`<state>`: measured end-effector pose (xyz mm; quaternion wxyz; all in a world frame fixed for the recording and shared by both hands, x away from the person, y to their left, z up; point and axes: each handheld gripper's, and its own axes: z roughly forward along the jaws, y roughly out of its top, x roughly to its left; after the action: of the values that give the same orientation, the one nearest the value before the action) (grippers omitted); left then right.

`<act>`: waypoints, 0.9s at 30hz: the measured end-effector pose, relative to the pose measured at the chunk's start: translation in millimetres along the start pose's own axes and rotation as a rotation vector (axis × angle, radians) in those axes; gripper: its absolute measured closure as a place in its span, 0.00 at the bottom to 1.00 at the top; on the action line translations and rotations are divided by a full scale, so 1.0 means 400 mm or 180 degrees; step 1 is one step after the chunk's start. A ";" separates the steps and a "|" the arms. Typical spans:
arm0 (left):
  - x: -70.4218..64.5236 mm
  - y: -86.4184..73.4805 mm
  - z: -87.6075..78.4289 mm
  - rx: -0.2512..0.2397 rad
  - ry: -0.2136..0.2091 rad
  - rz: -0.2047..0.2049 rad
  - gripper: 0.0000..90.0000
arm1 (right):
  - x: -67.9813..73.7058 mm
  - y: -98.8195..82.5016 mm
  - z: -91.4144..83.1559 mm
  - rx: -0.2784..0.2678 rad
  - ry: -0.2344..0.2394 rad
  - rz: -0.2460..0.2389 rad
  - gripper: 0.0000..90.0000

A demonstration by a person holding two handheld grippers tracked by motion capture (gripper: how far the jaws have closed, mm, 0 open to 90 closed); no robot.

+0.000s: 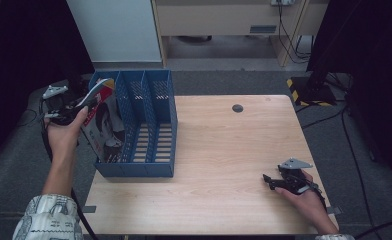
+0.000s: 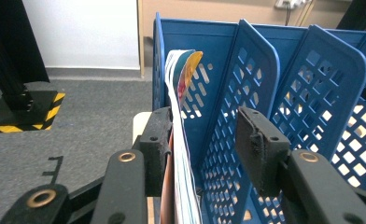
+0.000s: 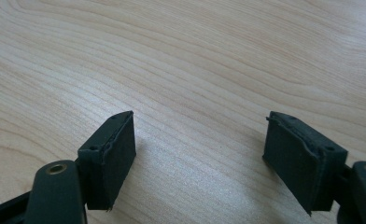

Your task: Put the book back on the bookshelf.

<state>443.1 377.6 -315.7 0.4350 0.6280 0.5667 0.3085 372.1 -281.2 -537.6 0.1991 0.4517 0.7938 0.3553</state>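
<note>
Black grippers (image 1: 282, 182) (grey three-cornered plates on top), patterned white sleeve (image 1: 49, 218).

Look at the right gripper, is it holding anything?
No, the right gripper has its jaws spread wide over the bare wooden table, with nothing between them.

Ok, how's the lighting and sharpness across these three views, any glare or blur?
High view: dim, dark edges, table evenly lit. Left gripper view: blue file rack sharp, magazine and near pads soft. Right gripper view: bright, glare at the top right of the wood.
</note>
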 end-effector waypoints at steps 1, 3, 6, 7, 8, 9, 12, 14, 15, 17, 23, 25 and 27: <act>0.000 0.003 0.002 0.0008 0.0006 0.0001 0.62 | 0.000 0.000 0.000 -0.0001 0.0002 -0.0001 0.28; -0.001 0.007 0.007 0.0019 0.0013 -0.0001 0.62 | 0.000 0.000 0.000 -0.0001 0.0001 -0.0001 0.28; -0.004 0.009 0.012 0.0042 0.0036 0.0005 0.62 | 0.000 0.000 0.000 0.0003 0.0010 -0.0007 0.28; -0.004 0.010 0.014 0.0053 0.0045 0.0011 0.62 | 0.000 0.000 0.000 0.0002 0.0010 -0.0007 0.28; -0.004 0.010 0.016 0.0063 0.0054 0.0021 0.63 | 0.000 0.000 0.000 -0.0001 0.0007 -0.0021 0.28; -0.005 0.010 0.018 0.0076 0.0069 0.0029 0.63 | 0.000 0.000 0.000 0.0002 0.0011 -0.0015 0.28; -0.008 0.014 0.022 0.0112 0.0081 0.0047 0.65 | 0.000 0.000 0.000 0.0002 0.0013 -0.0016 0.28; -0.011 0.015 0.025 0.0133 0.0113 0.0074 0.66 | 0.000 0.000 0.000 0.0004 0.0015 -0.0012 0.28; -0.011 0.016 0.027 0.0149 0.0115 0.0075 0.67 | 0.000 0.000 0.000 0.0002 0.0013 -0.0015 0.28; -0.010 0.017 0.031 0.0149 0.0141 0.0069 0.67 | 0.001 0.000 0.000 0.0005 0.0014 -0.0003 0.28; -0.001 0.017 0.036 0.0160 0.0180 0.0018 0.69 | 0.000 0.000 0.000 0.0001 0.0011 -0.0019 0.28; -0.001 0.016 0.037 0.0188 0.0185 0.0036 0.70 | 0.000 0.000 0.000 0.0002 0.0015 -0.0017 0.28; 0.000 0.014 0.039 0.0243 0.0192 0.0040 0.72 | 0.000 0.000 0.000 0.0004 0.0016 -0.0013 0.28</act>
<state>459.3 374.6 -317.2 0.3914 0.6381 0.5870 0.3082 371.9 -281.1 -537.5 0.1975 0.4493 0.7955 0.3554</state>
